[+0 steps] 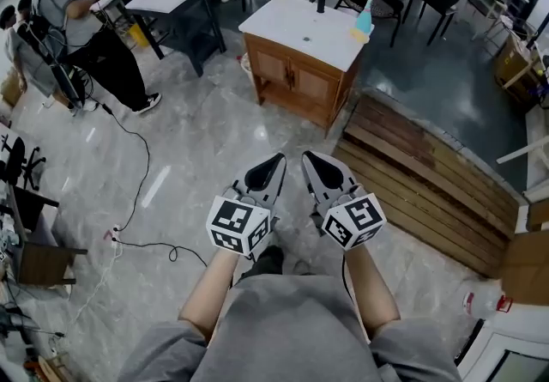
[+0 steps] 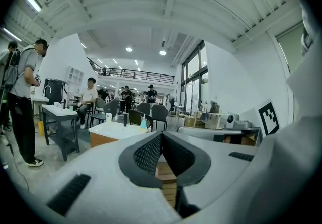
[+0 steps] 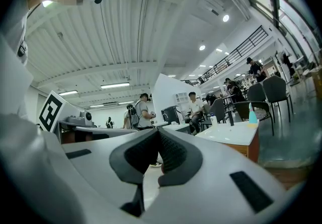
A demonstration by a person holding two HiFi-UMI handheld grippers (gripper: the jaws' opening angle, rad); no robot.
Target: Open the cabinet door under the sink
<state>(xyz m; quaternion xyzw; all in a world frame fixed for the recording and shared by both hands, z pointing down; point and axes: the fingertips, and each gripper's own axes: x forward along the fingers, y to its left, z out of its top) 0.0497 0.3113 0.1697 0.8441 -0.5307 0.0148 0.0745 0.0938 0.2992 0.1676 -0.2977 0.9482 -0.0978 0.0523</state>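
Head view has the left gripper (image 1: 276,162) and the right gripper (image 1: 310,159) side by side, close in front of the person's lap and above the floor (image 1: 197,140). Left gripper view shows its fingers (image 2: 147,155) pressed together with nothing between them, and right gripper view shows the same of its own fingers (image 3: 172,155).

Farther on, well apart from both grippers, stands the cabinet (image 1: 300,84) under a white sink top (image 1: 300,28), with planks (image 1: 420,174) lying just beside it. Both doors (image 1: 315,87) look shut. The handles (image 1: 292,78) seem to sit where the doors meet, though they are too small to be sure. People (image 1: 69,28) stand beyond, at the left.

The task appears not yet begun, and the step in hand is the approach. The next move likely calls for walking up, spreading one pair of fingers, and bringing them level with a handle.

Only the head view shows the door fronts. The gripper views catch just the sink top and a bottle (image 2: 143,123) on it, but they settle how the fingers stand.
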